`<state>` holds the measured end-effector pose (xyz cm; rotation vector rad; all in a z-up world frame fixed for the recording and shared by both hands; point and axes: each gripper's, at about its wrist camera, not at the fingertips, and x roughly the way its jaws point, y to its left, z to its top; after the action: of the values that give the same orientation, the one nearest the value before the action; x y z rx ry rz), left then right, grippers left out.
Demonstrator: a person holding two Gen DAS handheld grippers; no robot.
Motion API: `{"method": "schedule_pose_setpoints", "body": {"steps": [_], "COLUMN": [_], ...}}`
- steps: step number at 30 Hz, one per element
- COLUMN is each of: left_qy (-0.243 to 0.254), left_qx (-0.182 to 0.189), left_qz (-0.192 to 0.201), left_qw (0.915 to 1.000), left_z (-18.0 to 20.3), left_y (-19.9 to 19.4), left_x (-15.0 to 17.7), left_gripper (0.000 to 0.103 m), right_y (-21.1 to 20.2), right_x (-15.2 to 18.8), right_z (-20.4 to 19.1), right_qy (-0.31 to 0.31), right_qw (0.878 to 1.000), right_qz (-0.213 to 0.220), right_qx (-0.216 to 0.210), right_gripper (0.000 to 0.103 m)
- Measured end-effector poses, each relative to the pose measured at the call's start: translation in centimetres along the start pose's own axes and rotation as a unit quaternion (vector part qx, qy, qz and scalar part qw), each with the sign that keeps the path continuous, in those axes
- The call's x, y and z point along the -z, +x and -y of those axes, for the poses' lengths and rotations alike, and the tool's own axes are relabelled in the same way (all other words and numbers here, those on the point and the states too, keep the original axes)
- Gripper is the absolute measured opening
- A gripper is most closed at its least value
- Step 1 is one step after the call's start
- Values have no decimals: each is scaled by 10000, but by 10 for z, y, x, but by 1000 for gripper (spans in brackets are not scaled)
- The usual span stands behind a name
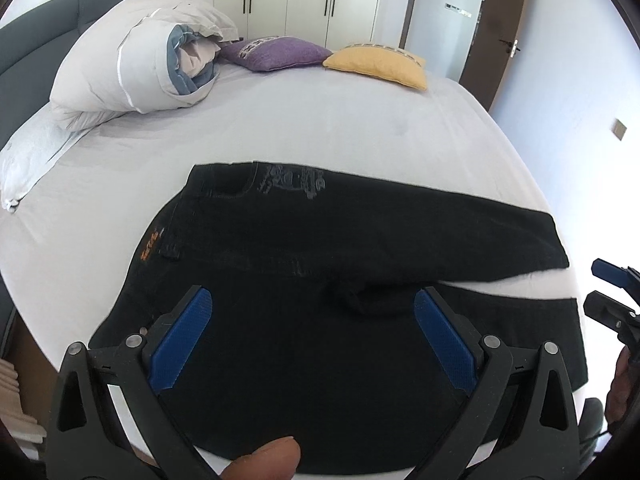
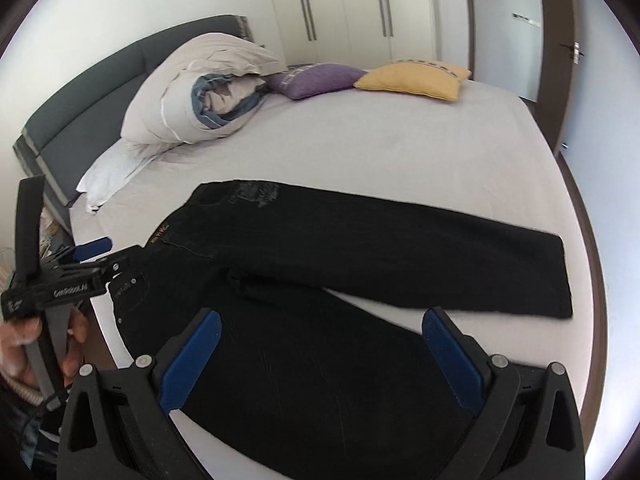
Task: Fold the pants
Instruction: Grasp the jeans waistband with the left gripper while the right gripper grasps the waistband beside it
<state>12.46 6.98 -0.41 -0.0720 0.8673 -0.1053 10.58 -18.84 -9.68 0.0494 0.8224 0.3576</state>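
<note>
Bedroom: bed (image 2: 400,152) with smooth grey sheet, mostly bare beyond the pants (image 2: 360,248). Black denim pants lie flat near the front edge, legs splayed in a V, waistband left, faded print on the far hip, orange stitched tag unreadable. Left tool (image 1: 312,312) wide open over the waist, gripping nothing; right tool (image 2: 320,328) wide open over the near leg, empty. "GenRobot.AI" printed on the left tool's body. Rolled duvet (image 2: 200,92), purple cushion (image 2: 316,78), yellow cushion (image 2: 412,80) at far side.

Bright, even daylight; soft shadows; strong fisheye bending and dark corners; slight blur at edges.
</note>
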Motion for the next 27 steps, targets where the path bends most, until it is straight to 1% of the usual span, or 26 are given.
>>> {"method": "schedule_pose_setpoints", "body": {"steps": [1, 3, 5, 6, 7, 8, 9, 11, 12, 13, 14, 15, 16, 17, 18, 19, 20, 21, 22, 23, 24, 25, 27], "left_qy": [55, 117, -188, -453, -739, -1197, -1530, -2071, -2166, -2140, -1960, -1432, -822, -365, 37, 442, 811, 1276, 1687, 1928, 2073, 2203, 2580], "left_qx": [25, 83, 66, 150, 324, 632, 861, 1214, 1230, 1194, 1081, 662, 296, 194, 154, 127, 95, -53, -213, -192, -181, -191, -189], "left_qz": [-85, -462, -505, -546, -637, -822, -905, -883, -884, -845, -806, -801, -866, -921, -957, -971, -977, -985, -1069, -1186, -1247, -1319, -1503], "left_qw": [9999, 9988, 9985, 9974, 9947, 9874, 9803, 9667, 9644, 9658, 9713, 9842, 9924, 9949, 9953, 9942, 9919, 9869, 9796, 9739, 9701, 9663, 9542], "left_z": [-7, -27, -56, -69, -82, -98, -109, -128, -133, -136, -135, -128, -118, -113, -107, -102, -97, -91, -87, -86, -87, -88, -88], "left_y": [10, 42, 71, 84, 98, 120, 134, 165, 176, 190, 199, 211, 224, 237, 245, 251, 257, 264, 273, 281, 288, 295, 308], "left_x": [-13, -46, -80, -94, -108, -126, -137, -161, -170, -181, -189, -199, -205, -210, -213, -214, -214, -211, -209, -206, -201, -200, -195], "left_gripper": [103, 103, 103, 103, 103, 102, 102, 102, 102, 102, 102, 101, 96, 86, 85, 84, 84, 84, 84, 81, 78, 76, 76], "right_y": [6, 21, 40, 48, 59, 68, 77, 96, 107, 119, 129, 136, 144, 152, 157, 164, 169, 176, 183, 193, 203, 209, 225], "right_x": [-10, -32, -53, -60, -68, -74, -80, -88, -92, -97, -101, -104, -109, -114, -117, -123, -127, -131, -135, -140, -143, -145, -146], "right_z": [1, 7, 13, 17, 21, 27, 32, 42, 48, 53, 58, 61, 65, 69, 72, 76, 79, 80, 83, 84, 86, 87, 88], "right_qy": [-110, -385, -629, -705, -798, -874, -936, -1047, -1114, -1185, -1250, -1300, -1368, -1442, -1496, -1543, -1596, -1649, -1688, -1717, -1735, -1753, -1860], "right_qw": [9999, 9986, 9965, 9956, 9946, 9935, 9926, 9910, 9898, 9885, 9870, 9856, 9839, 9815, 9793, 9769, 9744, 9725, 9712, 9703, 9689, 9677, 9644], "right_qz": [44, 157, 173, 154, 143, 150, 156, 81, 8, -93, -195, -262, -326, -390, -446, -502, -546, -605, -664, -744, -842, -917, -1092], "right_qx": [-80, -338, -532, -593, -650, -716, -760, -835, -889, -932, -988, -1045, -1105, -1197, -1290, -1392, -1484, -1528, -1543, -1533, -1550, -1565, -1530], "right_gripper": [103, 103, 103, 103, 103, 103, 103, 102, 100, 96, 95, 93, 93, 93, 93, 92, 88, 83, 79, 78, 76, 74, 71]}}
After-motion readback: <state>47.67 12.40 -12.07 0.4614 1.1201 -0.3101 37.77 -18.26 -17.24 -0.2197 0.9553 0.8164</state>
